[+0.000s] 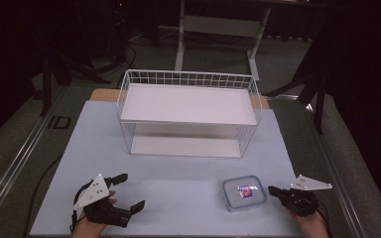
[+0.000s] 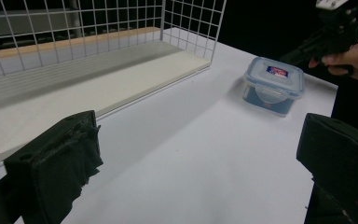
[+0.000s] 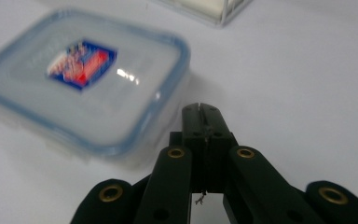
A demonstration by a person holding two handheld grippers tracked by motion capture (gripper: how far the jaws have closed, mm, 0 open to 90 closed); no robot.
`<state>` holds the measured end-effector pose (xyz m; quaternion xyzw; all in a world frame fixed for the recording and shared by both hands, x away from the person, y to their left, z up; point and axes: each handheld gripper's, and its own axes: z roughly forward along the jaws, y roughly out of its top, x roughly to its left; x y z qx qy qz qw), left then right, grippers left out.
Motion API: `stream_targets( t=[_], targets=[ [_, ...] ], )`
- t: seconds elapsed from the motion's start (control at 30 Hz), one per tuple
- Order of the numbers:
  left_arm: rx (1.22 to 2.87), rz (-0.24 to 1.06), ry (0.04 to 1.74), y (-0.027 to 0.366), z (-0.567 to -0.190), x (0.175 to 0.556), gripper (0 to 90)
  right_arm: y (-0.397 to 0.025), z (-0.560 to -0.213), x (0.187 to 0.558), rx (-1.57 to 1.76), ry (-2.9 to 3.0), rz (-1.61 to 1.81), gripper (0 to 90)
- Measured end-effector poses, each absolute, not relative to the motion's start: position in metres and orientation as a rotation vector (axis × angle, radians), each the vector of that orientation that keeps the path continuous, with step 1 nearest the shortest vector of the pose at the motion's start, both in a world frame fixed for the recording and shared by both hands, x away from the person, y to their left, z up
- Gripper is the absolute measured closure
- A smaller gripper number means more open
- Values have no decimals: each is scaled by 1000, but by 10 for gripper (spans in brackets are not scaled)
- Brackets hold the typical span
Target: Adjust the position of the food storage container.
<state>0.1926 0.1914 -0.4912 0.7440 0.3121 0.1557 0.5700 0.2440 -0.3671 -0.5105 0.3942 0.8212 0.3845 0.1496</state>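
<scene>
white table, lidded container

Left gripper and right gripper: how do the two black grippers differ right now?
The left gripper has its jaws spread wide over bare table; the right gripper has its jaws pressed together. The left sits far from the clear lidded plastic container; the right points at it from close by. Both are black, hand-held and low near the table's front edge.

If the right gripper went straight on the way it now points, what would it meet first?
Most likely the lidded plastic container. The right gripper, jaws shut, points at its near side wall in the high view, with a small gap of bare table between them. Its own view puts the tips just beside the container's corner, so a glancing contact is possible.
</scene>
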Motion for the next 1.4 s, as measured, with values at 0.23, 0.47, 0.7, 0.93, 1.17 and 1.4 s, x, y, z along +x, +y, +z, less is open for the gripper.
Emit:
stream_targets(
  t=[0.23,0.47,0.7,0.93,1.17,1.4],
  targets=[
    [1745,361,730,190,-491,193,3,-360,-521,242,1143,2458,1077,900],
    [1743,360,729,190,-491,193,3,-345,-520,247,1141,2520,1099,900],
    [1746,366,726,190,-491,192,3,-312,-519,256,1056,2615,1126,900],
    [1751,363,726,190,-491,193,3,-274,-518,264,990,2707,1159,900],
    [1757,359,722,190,-491,192,3,-264,-518,262,987,2712,1138,900],
    [1758,356,723,189,-492,192,3,-261,-519,256,981,2731,1135,900]
  ],
)
